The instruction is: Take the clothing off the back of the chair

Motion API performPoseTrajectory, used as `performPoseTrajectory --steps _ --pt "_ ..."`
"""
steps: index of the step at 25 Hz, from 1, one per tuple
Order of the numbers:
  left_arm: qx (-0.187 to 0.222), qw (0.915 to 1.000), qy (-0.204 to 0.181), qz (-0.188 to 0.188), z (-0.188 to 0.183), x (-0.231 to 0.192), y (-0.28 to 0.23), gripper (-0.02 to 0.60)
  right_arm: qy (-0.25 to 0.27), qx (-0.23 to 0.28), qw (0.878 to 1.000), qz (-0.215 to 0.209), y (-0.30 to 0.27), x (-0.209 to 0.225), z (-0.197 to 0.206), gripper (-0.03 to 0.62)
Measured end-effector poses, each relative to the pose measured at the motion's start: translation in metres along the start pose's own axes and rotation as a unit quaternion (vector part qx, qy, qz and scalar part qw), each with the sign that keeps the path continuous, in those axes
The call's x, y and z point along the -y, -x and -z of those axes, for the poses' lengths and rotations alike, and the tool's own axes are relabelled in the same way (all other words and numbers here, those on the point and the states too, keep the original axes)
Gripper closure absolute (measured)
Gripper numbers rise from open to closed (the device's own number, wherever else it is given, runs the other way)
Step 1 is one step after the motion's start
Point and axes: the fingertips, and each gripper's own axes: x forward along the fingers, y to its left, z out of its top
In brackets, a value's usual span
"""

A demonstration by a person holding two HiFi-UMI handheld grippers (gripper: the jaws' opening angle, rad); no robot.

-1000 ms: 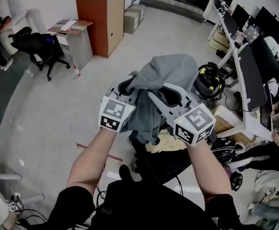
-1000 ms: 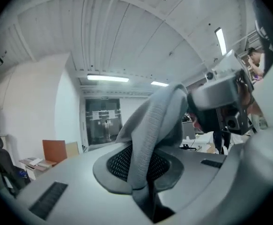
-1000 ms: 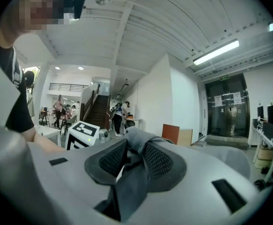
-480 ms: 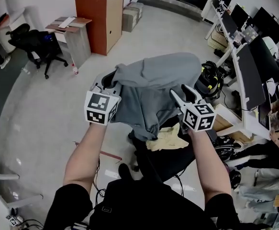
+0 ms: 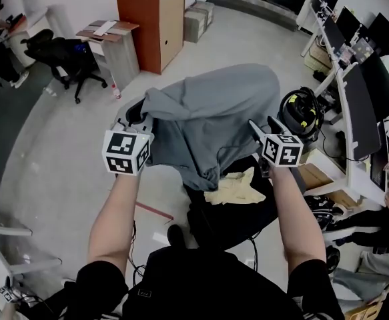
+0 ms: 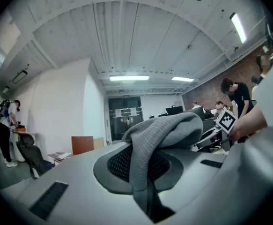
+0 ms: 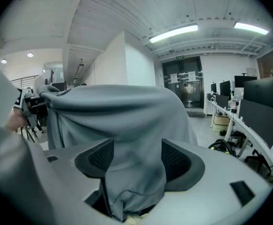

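Above the black office chair [image 5: 224,222], well clear of it, hangs the grey knitted cotton garment [image 5: 211,115]. It is spread wide between the two tools and, as far as the head view shows, touches no part of the chair. At the garment's edge to the left of the chair, the left gripper [image 5: 133,114] has its jaws pressed together on a fold of the grey cloth. Its own view shows the fold pinched between the dark mesh pads [image 6: 120,163] and rising over them. To the right of the chair, the right gripper [image 5: 261,127] is opening its jaws: the cloth hangs down between its two pads, but they stand apart from it on each side and do not press it. So I judge the main step done, because the garment is off the chair. What is left, I think, is to free the cloth fully from the right gripper and to carry it away with the left one; where it must go, the pictures do not tell. On the chair, under the grey garment and apart from it, lies a pale yellow crumpled cloth [image 5: 237,189]; whether it is also clothing to remove I cannot tell. Beyond the chair to its right, a round black and yellow thing [image 5: 299,112] stands on the floor, and far beyond to its left, an orange-brown wooden cabinet [image 5: 155,29]
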Motion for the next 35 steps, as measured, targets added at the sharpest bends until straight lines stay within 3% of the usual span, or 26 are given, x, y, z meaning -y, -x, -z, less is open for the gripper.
performPoseTrajectory --steps 5,9,23,24,26,28,35 --pt "-0.051 0.9984 -0.004 -0.023 0.022 0.007 0.004 0.551 0.057 -0.008 0.998 -0.001 -0.036 0.013 -0.014 0.255" --pt "-0.088 0.9956 0.012 -0.031 0.050 0.021 -0.001 0.549 0.058 -0.011 0.998 -0.025 -0.069 0.008 -0.021 0.244" --pt "-0.124 0.9914 0.030 -0.029 0.084 0.023 -0.024 0.546 -0.034 -0.004 0.998 -0.057 -0.154 0.017 -0.044 0.244" --pt "-0.125 0.9914 0.029 -0.027 0.084 0.024 -0.024 0.546 -0.036 0.001 0.998 -0.058 -0.154 0.016 -0.046 0.266" --pt "-0.127 0.9914 0.026 -0.023 0.083 0.026 -0.023 0.546 -0.040 0.011 0.997 -0.062 -0.151 0.014 -0.049 0.455" --pt "-0.125 0.9916 0.023 -0.022 0.079 0.028 -0.021 0.546 -0.040 0.027 0.996 -0.072 -0.144 0.006 -0.058 0.572" --pt "-0.096 0.9941 0.026 -0.044 0.049 0.005 -0.007 0.546 0.010 0.107 0.983 -0.152 -0.078 -0.065 -0.123 0.576"
